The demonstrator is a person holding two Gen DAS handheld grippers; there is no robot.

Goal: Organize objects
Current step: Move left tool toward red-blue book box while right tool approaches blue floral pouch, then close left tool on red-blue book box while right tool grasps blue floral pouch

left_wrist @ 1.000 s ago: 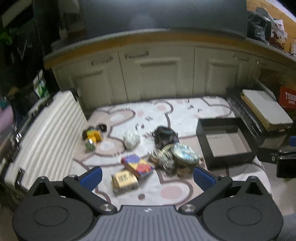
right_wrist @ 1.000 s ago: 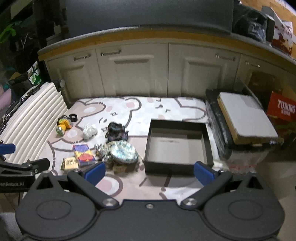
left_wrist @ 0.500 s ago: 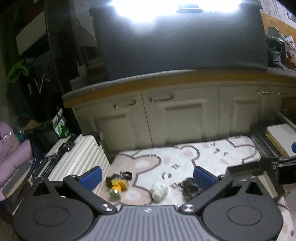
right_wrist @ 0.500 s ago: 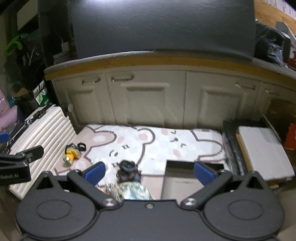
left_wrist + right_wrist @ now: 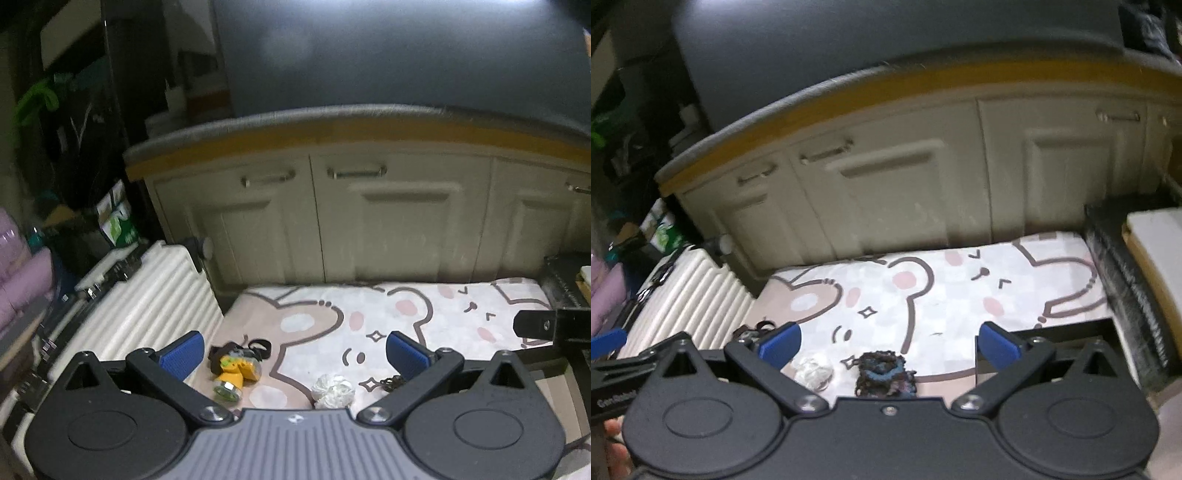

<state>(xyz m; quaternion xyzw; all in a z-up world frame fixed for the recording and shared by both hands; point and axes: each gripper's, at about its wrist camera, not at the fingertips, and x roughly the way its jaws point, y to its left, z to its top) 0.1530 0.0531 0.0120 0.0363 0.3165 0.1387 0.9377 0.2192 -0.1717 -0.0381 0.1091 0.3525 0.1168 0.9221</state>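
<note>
Your left gripper (image 5: 295,352) has its jaws spread wide with nothing between the blue pads, held above the bear-print blanket (image 5: 406,306). Your right gripper (image 5: 888,341) is the same: jaws wide apart, empty.

Left wrist view: the yellow headlamp with black strap (image 5: 236,373) lies at 7 o'clock on the blanket, just beside the left pad. The white crumpled wad (image 5: 332,391) sits at 6 o'clock, partly behind the gripper body. A dark beaded bit (image 5: 391,382) peeks out at 5 o'clock, next to the right pad; can't tell what it is.

Right wrist view: the dark knitted bundle (image 5: 884,374) lies at 6 o'clock, the white wad near it at 7. The black box (image 5: 1067,326) shows only its rim at 4 o'clock. White ribbed suitcase (image 5: 687,291) at 9 o'clock, cream cabinets (image 5: 886,192) at 12.
</note>
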